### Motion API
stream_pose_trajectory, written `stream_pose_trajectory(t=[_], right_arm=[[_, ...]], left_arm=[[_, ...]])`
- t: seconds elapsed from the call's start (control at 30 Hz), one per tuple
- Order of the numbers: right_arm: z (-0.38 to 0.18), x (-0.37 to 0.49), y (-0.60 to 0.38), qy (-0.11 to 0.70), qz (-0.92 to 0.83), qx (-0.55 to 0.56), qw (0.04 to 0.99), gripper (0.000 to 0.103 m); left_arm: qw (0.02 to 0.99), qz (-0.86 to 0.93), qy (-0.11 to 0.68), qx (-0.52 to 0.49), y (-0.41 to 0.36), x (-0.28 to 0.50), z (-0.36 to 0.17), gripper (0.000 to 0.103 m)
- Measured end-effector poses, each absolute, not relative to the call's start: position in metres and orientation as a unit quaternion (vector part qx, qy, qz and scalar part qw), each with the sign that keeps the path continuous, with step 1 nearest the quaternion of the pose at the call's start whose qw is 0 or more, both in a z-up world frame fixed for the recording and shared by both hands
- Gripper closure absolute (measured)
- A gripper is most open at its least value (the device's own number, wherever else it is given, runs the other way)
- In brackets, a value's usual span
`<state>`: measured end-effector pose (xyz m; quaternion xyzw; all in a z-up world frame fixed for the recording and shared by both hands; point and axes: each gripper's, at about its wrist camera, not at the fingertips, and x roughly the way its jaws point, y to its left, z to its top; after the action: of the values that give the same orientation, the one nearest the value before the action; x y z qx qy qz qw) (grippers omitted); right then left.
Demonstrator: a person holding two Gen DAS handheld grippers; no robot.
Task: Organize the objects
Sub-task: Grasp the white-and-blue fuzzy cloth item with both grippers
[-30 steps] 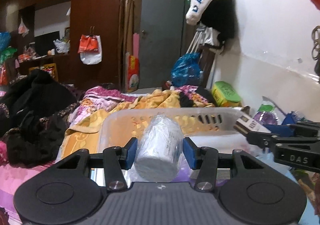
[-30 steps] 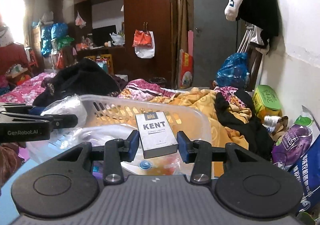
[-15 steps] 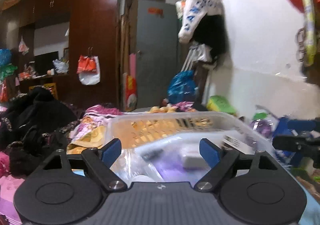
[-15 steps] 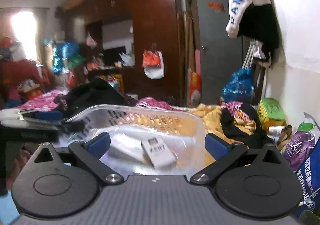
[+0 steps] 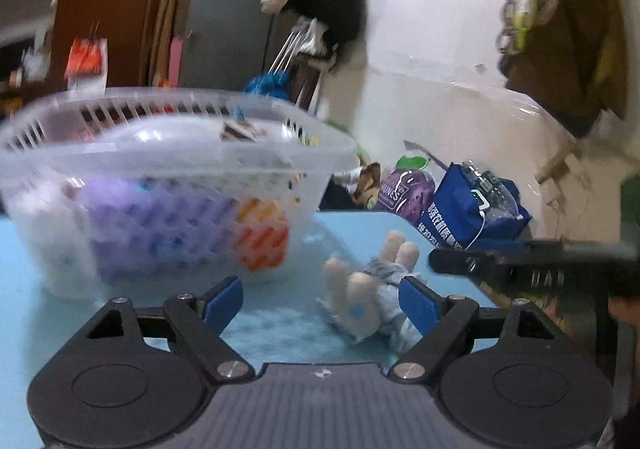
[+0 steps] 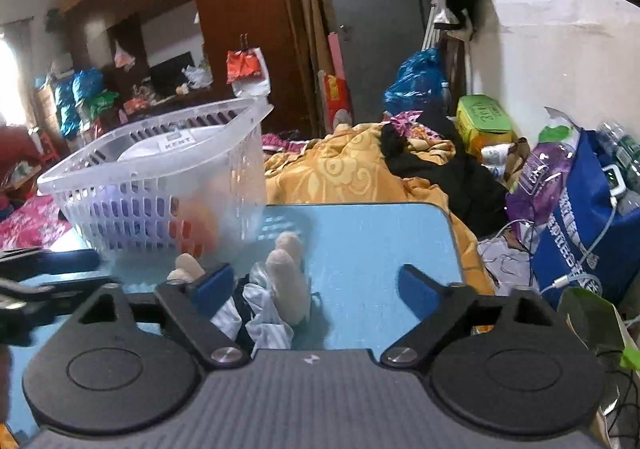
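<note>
Translucent slotted plastic basket (image 5: 168,169) shows its white KENT pack (image 6: 176,138) only in my right view; both grippers (image 5: 320,299) (image 6: 316,285) gape empty above the cloth doll (image 5: 372,289).

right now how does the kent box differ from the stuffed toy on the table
The kent box lies inside the clear basket, on top of its contents; the stuffed toy lies outside it on the blue table. The box is flat, rigid and printed; the toy is soft, with pale limbs and striped cloth. Neither is held: left gripper and right gripper are open.
</note>
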<state>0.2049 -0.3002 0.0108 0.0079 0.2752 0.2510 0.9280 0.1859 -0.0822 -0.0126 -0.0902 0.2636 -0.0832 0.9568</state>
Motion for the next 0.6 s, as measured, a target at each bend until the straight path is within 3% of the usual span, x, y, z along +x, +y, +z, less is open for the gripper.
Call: stream_pose_trajectory(t=[0.07,0.2,0.27,0.43,0.53,0.6], right_arm=[[0.008,0.206,-0.295,0.281,0.257,0.004,0.925,0.037],[-0.007,0.209,-0.298,0.297,0.264,-0.004,0.918,0.039],[-0.012,0.209,-0.302,0.302,0.271,0.000,0.914,0.046],[-0.017,0.209,-0.304,0.301,0.280,0.000,0.912,0.050],[-0.017,0.204,-0.304,0.297,0.288,0.002,0.911,0.065],[-0.016,0.199,-0.302,0.292,0.292,-0.006,0.911,0.074]], left_arm=[[0.953,-0.086,0.271,-0.104,-0.087,0.198,-0.017,0.018],[0.950,-0.068,0.282,-0.116,-0.094,0.211,-0.027,0.022],[0.948,-0.065,0.290,-0.117,-0.099,0.216,-0.031,0.027],[0.940,-0.060,0.310,-0.125,-0.105,0.230,-0.039,0.051],[0.937,-0.070,0.315,-0.136,-0.106,0.231,-0.042,0.073],[0.940,-0.065,0.308,-0.132,-0.109,0.228,-0.041,0.075]])
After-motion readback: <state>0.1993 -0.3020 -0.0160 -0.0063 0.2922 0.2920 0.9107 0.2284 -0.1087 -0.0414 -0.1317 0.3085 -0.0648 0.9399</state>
